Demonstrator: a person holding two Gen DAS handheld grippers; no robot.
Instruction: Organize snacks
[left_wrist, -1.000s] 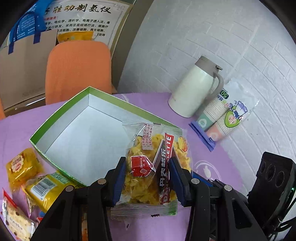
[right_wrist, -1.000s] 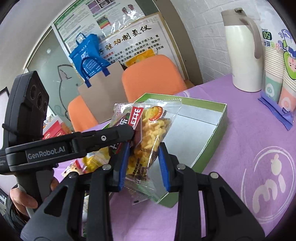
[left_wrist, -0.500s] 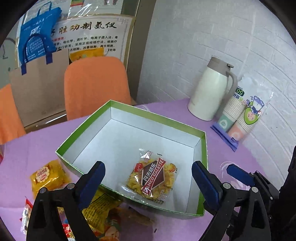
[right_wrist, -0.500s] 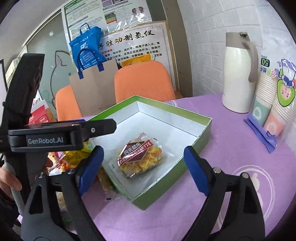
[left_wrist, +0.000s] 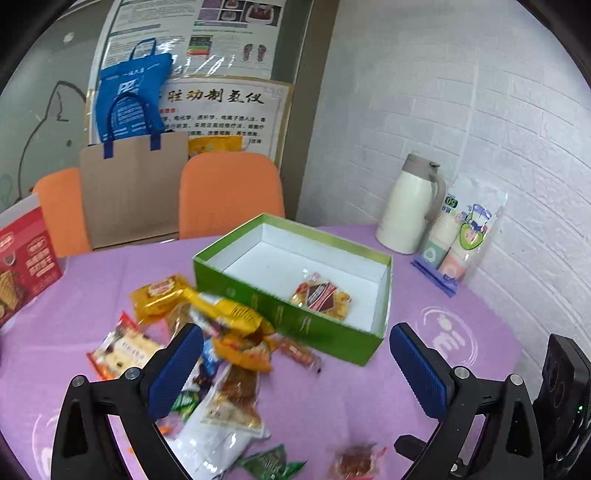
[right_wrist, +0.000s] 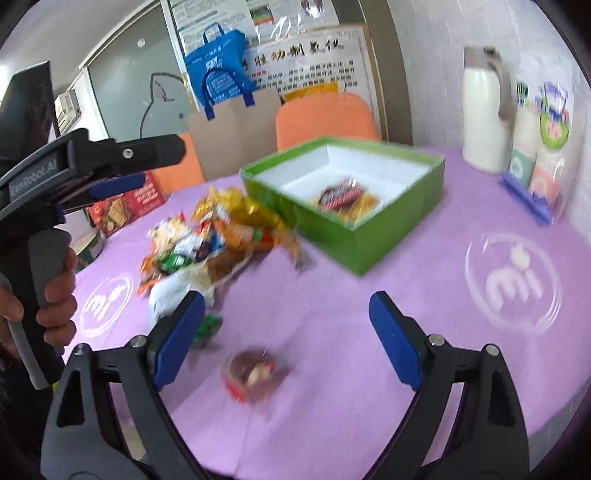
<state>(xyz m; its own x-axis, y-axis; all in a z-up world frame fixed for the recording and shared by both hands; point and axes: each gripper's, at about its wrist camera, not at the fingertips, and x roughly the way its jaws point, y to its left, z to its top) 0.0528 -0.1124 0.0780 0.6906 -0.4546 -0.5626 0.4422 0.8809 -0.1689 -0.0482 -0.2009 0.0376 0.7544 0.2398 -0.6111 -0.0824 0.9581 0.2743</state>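
A green box (left_wrist: 280, 314) (right_wrist: 391, 218) with a white inside stands on the purple table. One yellow snack packet with a red label (left_wrist: 320, 298) (right_wrist: 345, 197) lies inside it. A heap of loose snack packets (left_wrist: 221, 332) (right_wrist: 218, 236) lies left of the box. A small red-brown packet (right_wrist: 253, 373) (left_wrist: 356, 463) lies alone nearer me. My left gripper (left_wrist: 295, 365) hangs open above the heap's near side, holding nothing. My right gripper (right_wrist: 286, 339) is open and empty above the small packet. The left gripper's body shows at the left of the right wrist view, held by a hand (right_wrist: 55, 295).
A white thermos jug (left_wrist: 410, 210) and a sleeve of paper cups (left_wrist: 461, 243) stand at the back right by the brick wall. A red snack carton (left_wrist: 26, 258) sits at the left. Orange chairs (left_wrist: 229, 192) and a paper bag (left_wrist: 133, 184) stand behind the table.
Both grippers let go of the yellow packet, which now lies in the box. Both opened wide and drew back and up from the box, towards the near side of the table.
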